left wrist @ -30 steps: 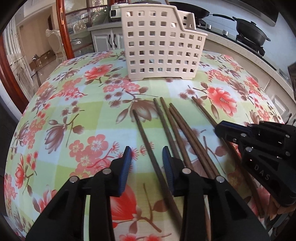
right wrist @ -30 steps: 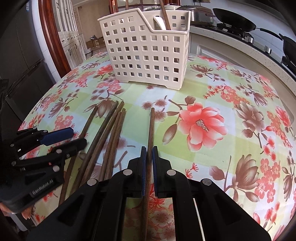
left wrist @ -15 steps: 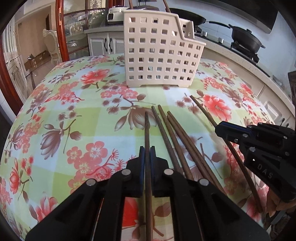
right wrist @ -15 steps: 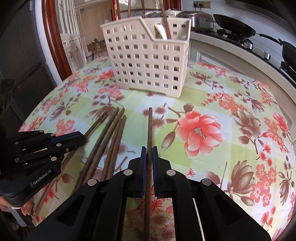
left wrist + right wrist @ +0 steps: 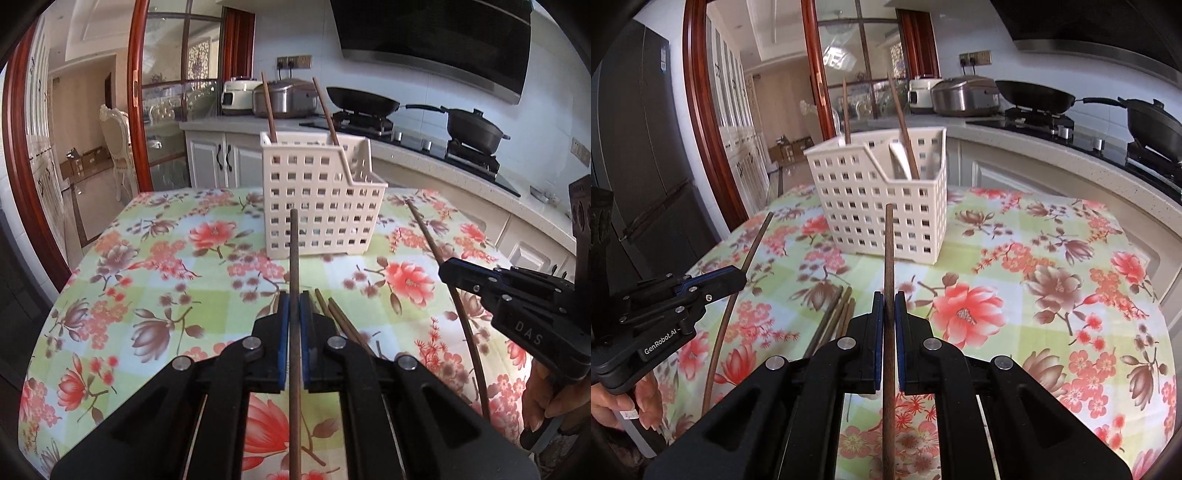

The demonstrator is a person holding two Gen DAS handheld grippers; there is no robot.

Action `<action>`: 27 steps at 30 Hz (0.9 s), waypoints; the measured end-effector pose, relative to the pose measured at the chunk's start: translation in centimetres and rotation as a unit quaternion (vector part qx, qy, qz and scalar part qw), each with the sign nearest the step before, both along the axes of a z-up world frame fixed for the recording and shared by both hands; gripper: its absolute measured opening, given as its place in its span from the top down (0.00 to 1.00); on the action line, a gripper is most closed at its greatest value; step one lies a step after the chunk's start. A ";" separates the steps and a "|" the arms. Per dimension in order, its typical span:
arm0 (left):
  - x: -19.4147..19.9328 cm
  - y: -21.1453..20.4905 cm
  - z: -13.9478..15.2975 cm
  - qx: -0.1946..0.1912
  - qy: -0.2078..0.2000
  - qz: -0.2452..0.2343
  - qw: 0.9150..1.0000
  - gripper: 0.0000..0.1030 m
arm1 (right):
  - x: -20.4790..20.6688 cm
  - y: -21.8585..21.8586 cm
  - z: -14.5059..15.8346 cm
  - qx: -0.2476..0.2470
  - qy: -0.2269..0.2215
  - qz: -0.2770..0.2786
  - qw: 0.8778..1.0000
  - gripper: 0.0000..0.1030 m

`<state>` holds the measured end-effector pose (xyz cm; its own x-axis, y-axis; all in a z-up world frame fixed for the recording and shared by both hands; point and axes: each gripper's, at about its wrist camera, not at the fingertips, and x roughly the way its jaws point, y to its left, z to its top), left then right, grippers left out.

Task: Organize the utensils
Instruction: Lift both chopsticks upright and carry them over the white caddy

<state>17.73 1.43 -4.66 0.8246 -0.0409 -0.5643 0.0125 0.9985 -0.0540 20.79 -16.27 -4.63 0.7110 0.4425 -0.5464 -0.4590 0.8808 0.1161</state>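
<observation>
The left claw (image 5: pixel 294 310) pinches a dark wooden chopstick (image 5: pixel 294 258); the right claw (image 5: pixel 888 310) pinches another brown chopstick (image 5: pixel 888 254) (both lengthwise between fingers, tips toward the white perforated plastic caddy (image 5: pixel 882 206) near the worktop's far edge).

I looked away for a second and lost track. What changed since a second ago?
The left hand-held gripper shut on a chopstick. Both it and the right hand-held gripper, already clamping its chopstick, lifted off the table. The basket and the loose chopsticks stayed put.
</observation>
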 end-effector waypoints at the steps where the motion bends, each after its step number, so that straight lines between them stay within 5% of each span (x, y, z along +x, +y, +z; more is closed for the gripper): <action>1: -0.2 0.0 0.3 0.001 -0.006 0.000 1.000 0.94 | -0.1 -0.2 0.3 0.004 -0.006 0.000 1.000 0.94; 27: -4.9 -0.1 4.7 0.026 -0.123 0.005 0.992 0.94 | -4.7 -1.2 4.3 0.041 -0.114 -0.002 0.993 0.94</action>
